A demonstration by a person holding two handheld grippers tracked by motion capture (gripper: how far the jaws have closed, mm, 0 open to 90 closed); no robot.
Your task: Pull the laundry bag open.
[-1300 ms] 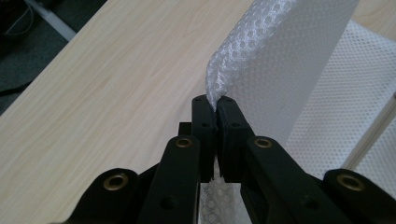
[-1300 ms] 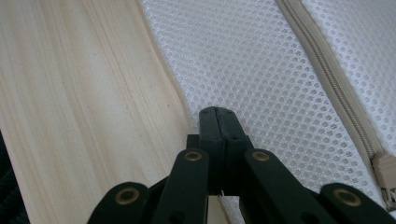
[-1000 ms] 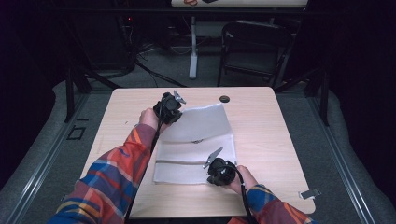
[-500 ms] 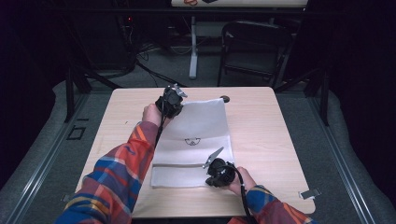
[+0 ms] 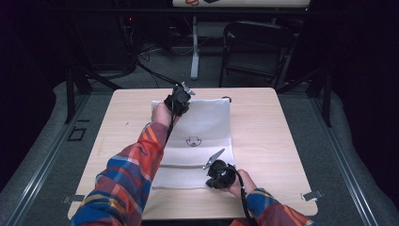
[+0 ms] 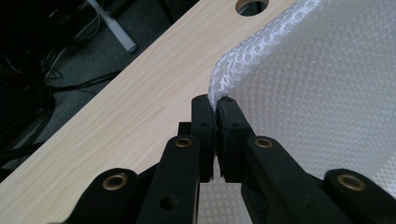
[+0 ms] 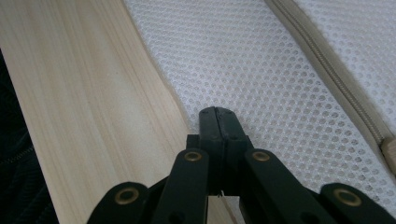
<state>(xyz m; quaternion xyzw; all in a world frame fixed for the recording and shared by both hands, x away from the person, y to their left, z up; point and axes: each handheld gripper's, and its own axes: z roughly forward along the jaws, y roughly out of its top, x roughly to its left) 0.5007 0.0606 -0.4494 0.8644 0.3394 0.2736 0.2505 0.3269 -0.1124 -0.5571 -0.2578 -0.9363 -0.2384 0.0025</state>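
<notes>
the white mesh bag (image 5: 197, 141) lies flat on the middle of the wooden table (image 5: 277, 141), its long side running from the near edge toward the far edge. a small dark emblem (image 5: 192, 141) is printed about halfway along it, and a beige zipper (image 7: 327, 65) crosses it toward the near end; in the right gripper view you see that zipper as a ribbed band running diagonally over the honeycomb mesh. the bag's far corners sit close to the table's far edge, the far right one just beside the round cable hole (image 6: 252, 5) in the tabletop.

your left gripper (image 5: 178, 100) is at the bag's far left corner, and its jaws are clamped on that corner: in the left gripper view the black pads are pressed together with a puckered bit of mesh pinched between their tips, and the fabric rises off the wood there. your left arm, in a plaid sleeve (image 5: 127, 179), reaches across the left part of the bag.

your right gripper (image 5: 217, 170) is at the bag's near right corner, close to the table's near edge. its jaws are together, tips resting on the mesh edge right where fabric meets bare wood; whether they actually pinch the mesh you cannot tell from here.

beyond the far edge stands a dark chair (image 5: 256, 47) on the grey floor.
</notes>
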